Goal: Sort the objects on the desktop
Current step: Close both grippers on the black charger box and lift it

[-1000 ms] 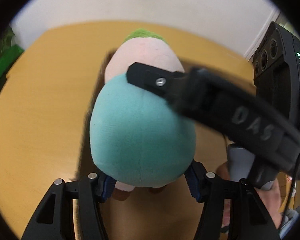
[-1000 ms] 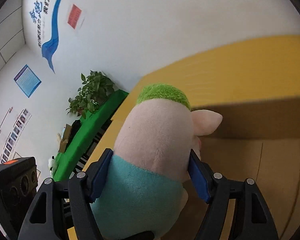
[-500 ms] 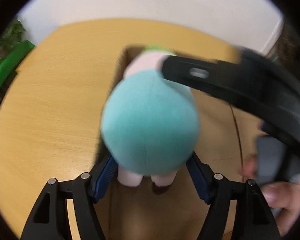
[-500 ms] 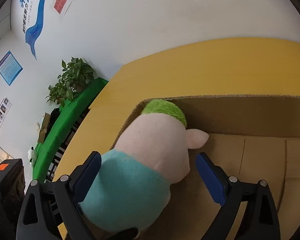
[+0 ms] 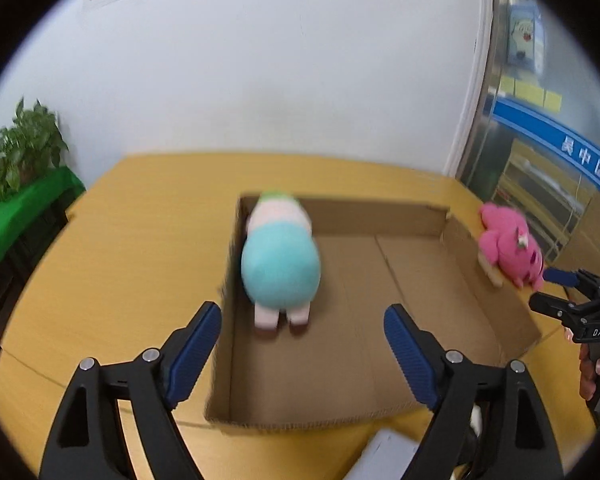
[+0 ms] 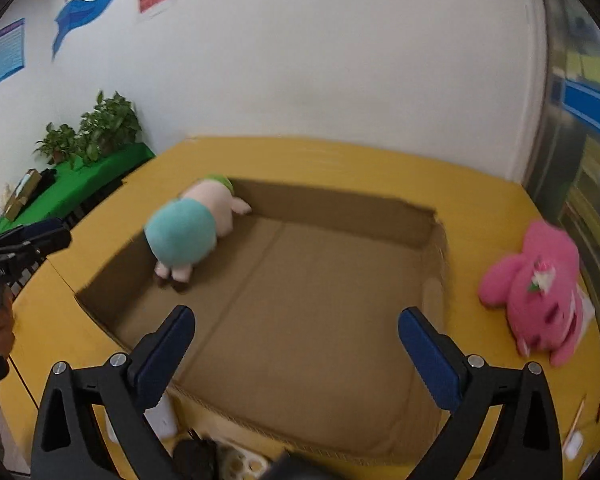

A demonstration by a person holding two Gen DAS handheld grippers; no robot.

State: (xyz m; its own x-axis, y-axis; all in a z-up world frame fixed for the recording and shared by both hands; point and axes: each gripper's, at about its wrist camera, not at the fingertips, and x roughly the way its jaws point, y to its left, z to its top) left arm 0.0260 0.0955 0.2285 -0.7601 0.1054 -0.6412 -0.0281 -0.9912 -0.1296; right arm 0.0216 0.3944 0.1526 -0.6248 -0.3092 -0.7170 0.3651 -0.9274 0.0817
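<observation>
Left claw (image 5: 302, 344): spread wide, empty, above box's near-left part. Teal plush (image 5: 280, 264) lies face-down inside box (image 5: 380, 220), far-left corner, against wall; judged sorted. Right claw (image 6: 296, 344): spread wide, empty, over box. Pink plush (image 6: 540, 292) on bench (image 6: 480, 200) right of box, outside; likely next pick.
</observation>
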